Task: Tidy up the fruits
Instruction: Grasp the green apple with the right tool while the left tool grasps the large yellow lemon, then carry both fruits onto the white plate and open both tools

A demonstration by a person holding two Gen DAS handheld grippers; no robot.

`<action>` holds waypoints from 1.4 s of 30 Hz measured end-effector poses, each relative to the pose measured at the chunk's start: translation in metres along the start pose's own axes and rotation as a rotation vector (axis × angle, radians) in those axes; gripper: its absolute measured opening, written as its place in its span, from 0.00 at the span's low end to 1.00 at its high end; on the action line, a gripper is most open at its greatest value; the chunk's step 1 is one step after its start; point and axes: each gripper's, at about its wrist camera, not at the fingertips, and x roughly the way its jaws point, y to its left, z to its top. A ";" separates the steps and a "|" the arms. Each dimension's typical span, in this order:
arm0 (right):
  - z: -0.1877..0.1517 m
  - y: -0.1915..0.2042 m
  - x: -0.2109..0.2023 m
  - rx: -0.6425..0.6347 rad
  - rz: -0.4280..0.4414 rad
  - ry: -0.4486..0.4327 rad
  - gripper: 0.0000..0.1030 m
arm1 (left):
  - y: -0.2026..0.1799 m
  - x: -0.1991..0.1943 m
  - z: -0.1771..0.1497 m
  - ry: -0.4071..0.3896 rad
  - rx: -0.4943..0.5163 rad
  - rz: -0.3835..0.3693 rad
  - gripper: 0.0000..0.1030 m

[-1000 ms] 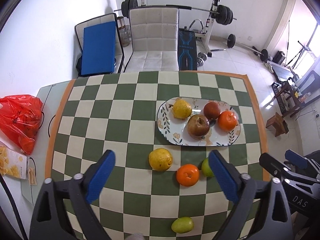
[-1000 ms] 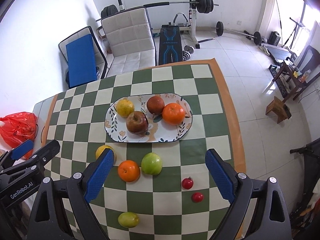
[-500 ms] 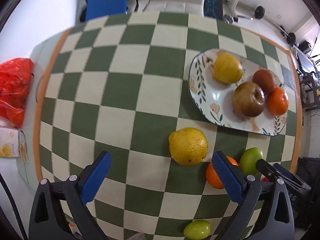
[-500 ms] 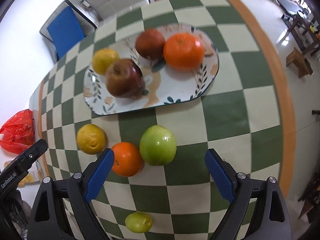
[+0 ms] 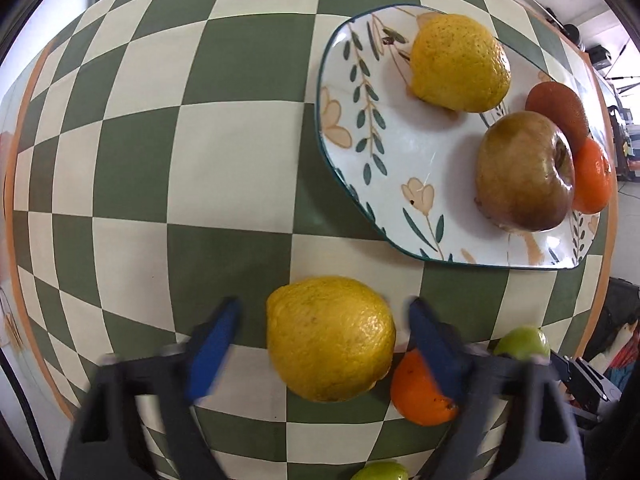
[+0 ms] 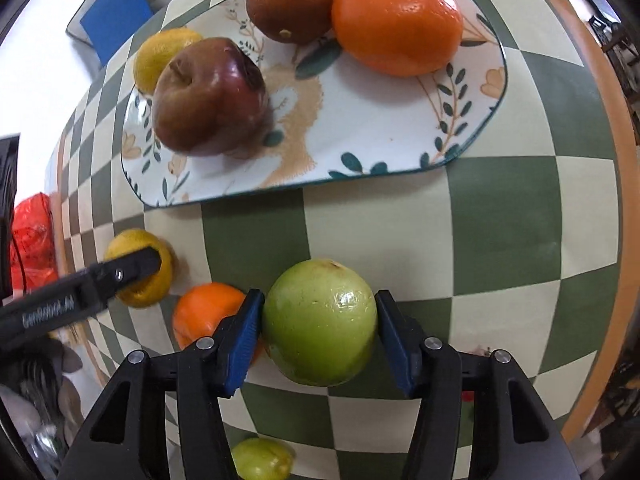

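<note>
Blue pads of our right gripper have just been closing and now press both sides of the green apple, low centre of its view, on the checked cloth. Our left gripper has also been closing; its blurred fingers straddle the yellow lemon with slim gaps either side. An orange lies between the two fruits. Upper right, the floral plate carries four fruits.

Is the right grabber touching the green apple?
Touching. The right wrist view shows the right grabber's blue pads against both sides of the green apple.
</note>
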 end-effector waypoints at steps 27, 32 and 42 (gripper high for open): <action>-0.007 0.000 0.014 0.030 0.043 0.050 0.62 | -0.008 0.000 -0.027 0.013 0.034 -0.003 0.64; -0.010 -0.003 0.012 0.032 0.045 0.049 0.62 | 0.005 0.017 -0.022 0.043 0.036 0.023 0.65; -0.012 -0.010 0.010 0.037 0.033 0.040 0.62 | 0.019 0.023 -0.031 -0.024 0.011 0.024 0.60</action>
